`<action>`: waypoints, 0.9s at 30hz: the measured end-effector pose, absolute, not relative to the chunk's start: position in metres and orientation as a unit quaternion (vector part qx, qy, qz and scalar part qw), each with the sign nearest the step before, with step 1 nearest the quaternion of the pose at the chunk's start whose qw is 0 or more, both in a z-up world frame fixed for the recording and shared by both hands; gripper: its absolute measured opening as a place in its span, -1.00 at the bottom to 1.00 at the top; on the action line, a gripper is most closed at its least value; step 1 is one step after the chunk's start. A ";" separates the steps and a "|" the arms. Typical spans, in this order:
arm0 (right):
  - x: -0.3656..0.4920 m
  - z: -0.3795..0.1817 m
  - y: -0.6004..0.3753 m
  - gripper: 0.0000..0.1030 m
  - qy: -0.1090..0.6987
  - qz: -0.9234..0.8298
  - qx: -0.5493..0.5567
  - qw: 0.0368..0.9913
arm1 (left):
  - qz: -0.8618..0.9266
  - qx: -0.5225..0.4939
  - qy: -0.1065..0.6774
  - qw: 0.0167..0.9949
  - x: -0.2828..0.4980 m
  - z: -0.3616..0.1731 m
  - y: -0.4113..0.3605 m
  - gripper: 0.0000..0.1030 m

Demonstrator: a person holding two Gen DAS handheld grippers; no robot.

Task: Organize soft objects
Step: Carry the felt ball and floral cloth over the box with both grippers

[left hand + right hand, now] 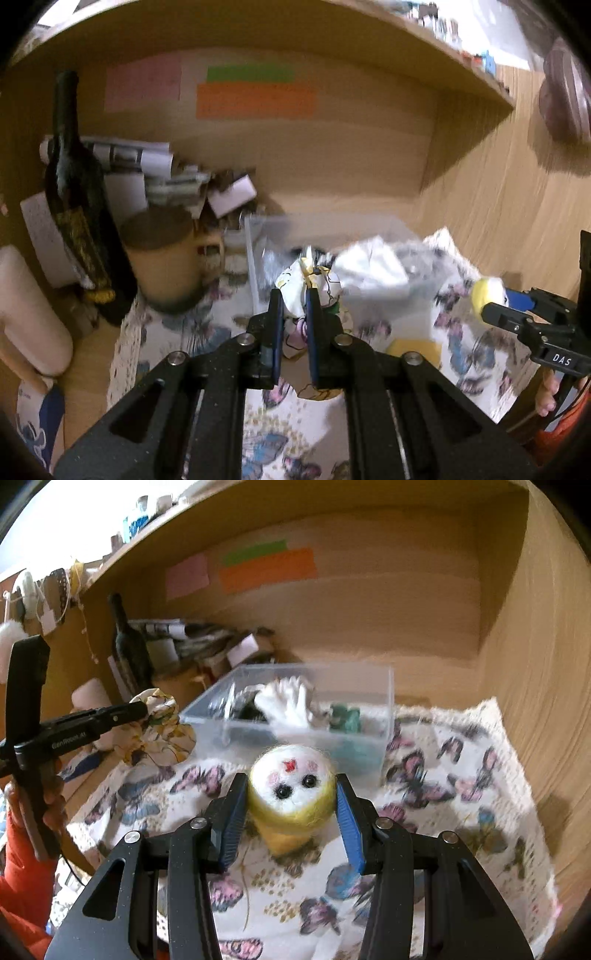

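Two soft things, both lifted
Your crumpled printed cloth point(295, 291) hangs bunched at frame centre; your yellow-and-white felt doll point(291, 794) faces you, centre frame, upright.

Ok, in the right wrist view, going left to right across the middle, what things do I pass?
Left gripper with its jaws shut on the floral cloth → clear plastic bin → white glove inside it → green soft item, also in the bin → butterfly-print cloth under it all.
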State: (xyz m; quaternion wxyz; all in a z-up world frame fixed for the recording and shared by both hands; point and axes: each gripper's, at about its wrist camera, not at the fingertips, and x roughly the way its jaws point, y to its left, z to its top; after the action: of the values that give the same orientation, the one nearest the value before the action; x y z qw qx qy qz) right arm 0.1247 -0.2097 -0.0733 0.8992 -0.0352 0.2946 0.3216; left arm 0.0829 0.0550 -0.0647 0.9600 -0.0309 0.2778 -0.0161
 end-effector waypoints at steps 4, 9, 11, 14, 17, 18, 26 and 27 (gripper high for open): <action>0.130 -0.053 -0.210 -0.17 0.262 0.314 -0.040 0.912 | -0.021 -0.029 0.256 0.966 0.097 -0.046 0.050 -0.80; 0.142 -0.032 -0.208 -0.17 0.230 0.307 -0.043 0.922 | -0.022 -0.022 0.236 0.971 0.116 -0.032 0.044 -0.80; 0.148 -0.027 -0.207 -0.17 0.223 0.306 -0.046 0.924 | -0.021 -0.019 0.234 0.972 0.126 -0.030 0.042 -0.80; 0.158 -0.023 -0.202 -0.17 0.218 0.302 -0.049 0.927 | -0.023 -0.016 0.241 0.970 0.143 -0.033 0.039 -0.80; 0.169 -0.025 -0.196 -0.17 0.223 0.297 -0.052 0.927 | -0.028 -0.016 0.258 0.966 0.160 -0.042 0.036 -0.80; 0.176 -0.028 -0.193 -0.17 0.229 0.296 -0.053 0.926 | -0.028 -0.016 0.264 0.964 0.165 -0.046 0.035 -0.80; 0.214 -0.060 -0.177 -0.17 0.286 0.287 -0.069 0.912 | -0.039 -0.019 0.318 0.947 0.199 -0.083 0.030 -0.80; 0.218 -0.065 -0.174 -0.17 0.293 0.284 -0.076 0.910 | -0.037 -0.015 0.323 0.946 0.202 -0.088 0.029 -0.79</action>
State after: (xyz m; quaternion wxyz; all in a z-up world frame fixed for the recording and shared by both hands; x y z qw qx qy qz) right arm 0.2181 -0.1739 -0.0653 0.9099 -0.0759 0.2927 0.2839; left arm 0.2020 0.0292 -0.0876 0.9455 -0.0152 0.3231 -0.0371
